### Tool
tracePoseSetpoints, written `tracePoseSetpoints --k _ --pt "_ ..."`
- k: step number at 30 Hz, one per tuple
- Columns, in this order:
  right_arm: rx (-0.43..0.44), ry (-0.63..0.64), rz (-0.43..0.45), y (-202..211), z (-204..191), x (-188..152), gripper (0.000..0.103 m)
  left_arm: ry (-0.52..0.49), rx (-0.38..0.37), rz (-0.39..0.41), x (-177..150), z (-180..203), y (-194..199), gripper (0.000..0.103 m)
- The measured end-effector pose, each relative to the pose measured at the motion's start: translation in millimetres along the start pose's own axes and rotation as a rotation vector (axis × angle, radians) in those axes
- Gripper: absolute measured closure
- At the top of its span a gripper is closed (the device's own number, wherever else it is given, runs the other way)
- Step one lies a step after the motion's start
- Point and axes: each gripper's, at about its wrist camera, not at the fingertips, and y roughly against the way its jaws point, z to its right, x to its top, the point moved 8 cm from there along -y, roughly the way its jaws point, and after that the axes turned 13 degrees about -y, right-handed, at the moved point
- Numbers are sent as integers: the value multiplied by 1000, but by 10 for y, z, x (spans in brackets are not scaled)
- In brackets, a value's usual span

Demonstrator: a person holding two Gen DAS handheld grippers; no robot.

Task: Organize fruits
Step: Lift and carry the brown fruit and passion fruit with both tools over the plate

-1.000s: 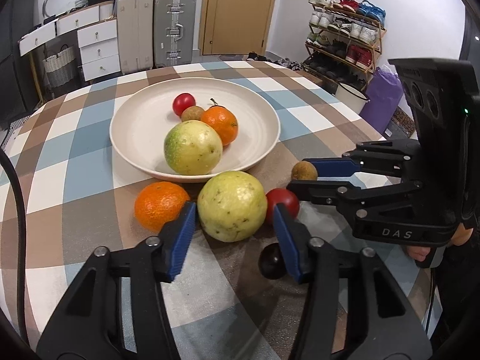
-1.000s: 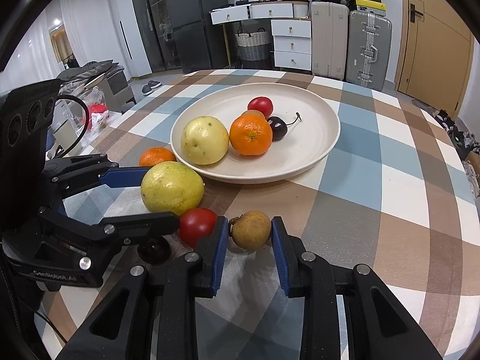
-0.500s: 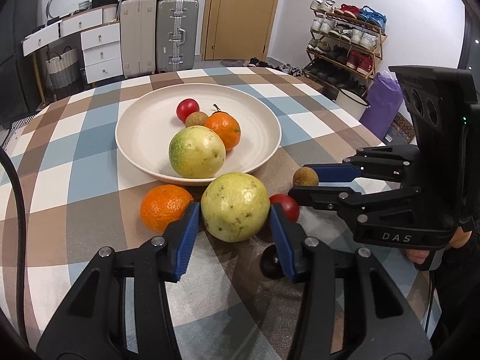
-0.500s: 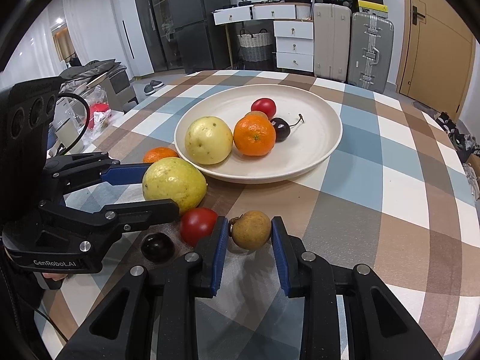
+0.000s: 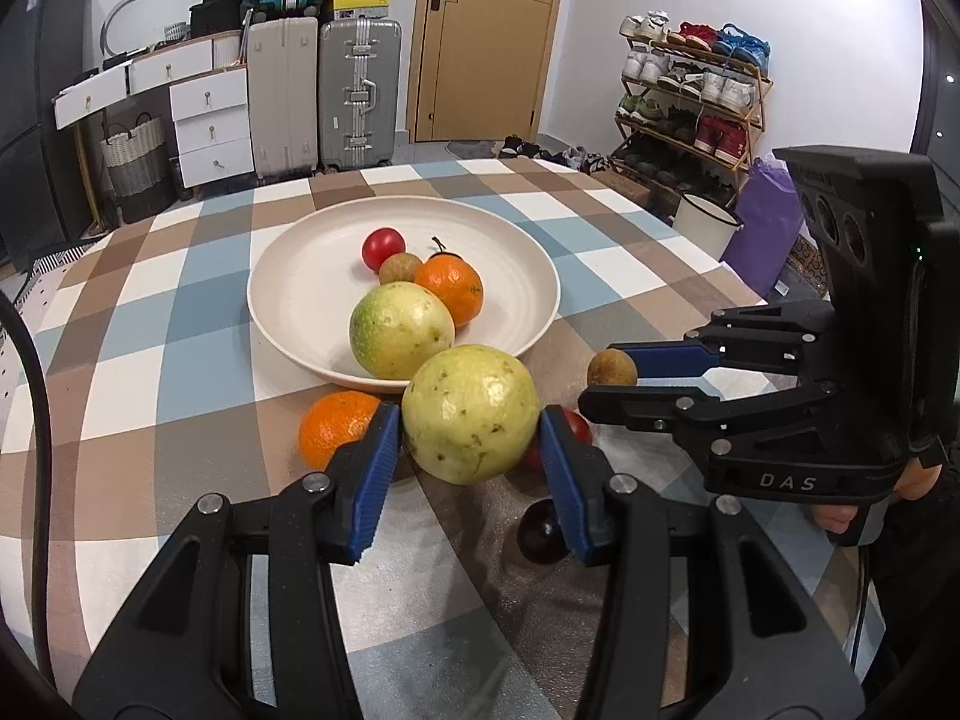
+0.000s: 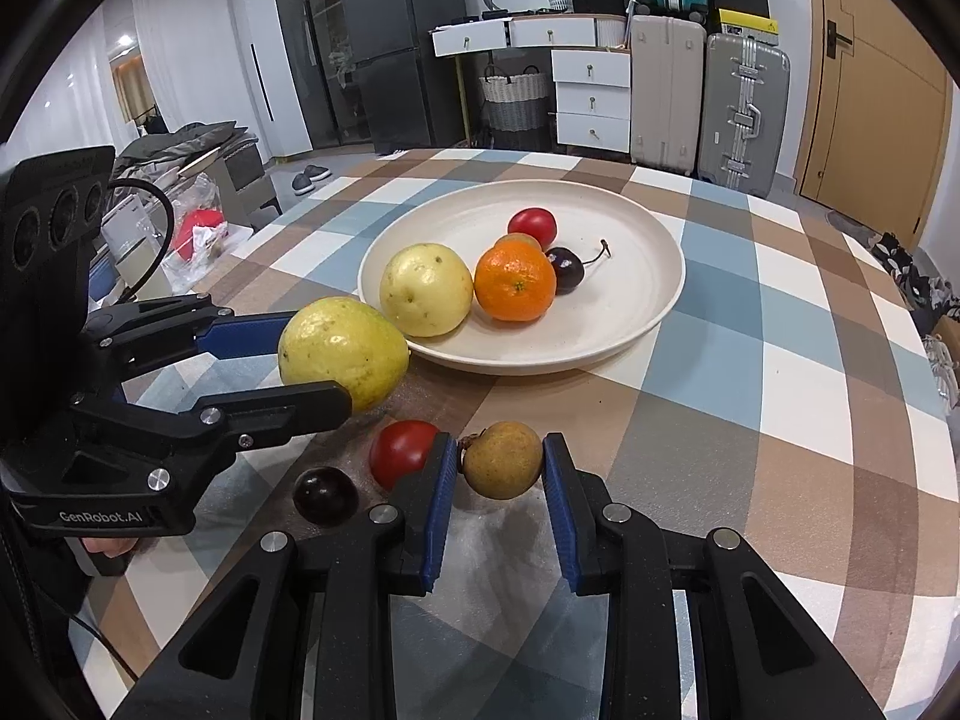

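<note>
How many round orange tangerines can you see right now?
2. One round orange tangerine sits in the cream plate; the other tangerine lies on the checked tablecloth beside it. More could be hidden behind other fruit.

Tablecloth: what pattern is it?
The tablecloth is checked in brown, blue and white, clearest in the right wrist view.

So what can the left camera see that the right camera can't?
Only the left wrist view shows the shoe rack, the purple bag and the orange lying on the table beside the held guava.

Only the right wrist view shows the fridge and the whole dark cherry on the plate; in the left view little more than its stem peeks out.

Both show the plate of fruit, the suitcases, the guava clamped in the left gripper, and the small brown fruit clamped in the right gripper.
</note>
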Motion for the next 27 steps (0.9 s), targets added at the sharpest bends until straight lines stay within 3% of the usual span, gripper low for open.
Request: tracePoseSetpoints --k 15,27 --pt "-2 13 58 136 -55 109 74 10 83 75 135 -138 297 58" --pt "1 -27 163 337 -64 413 74 34 178 114 304 -388 436 58"
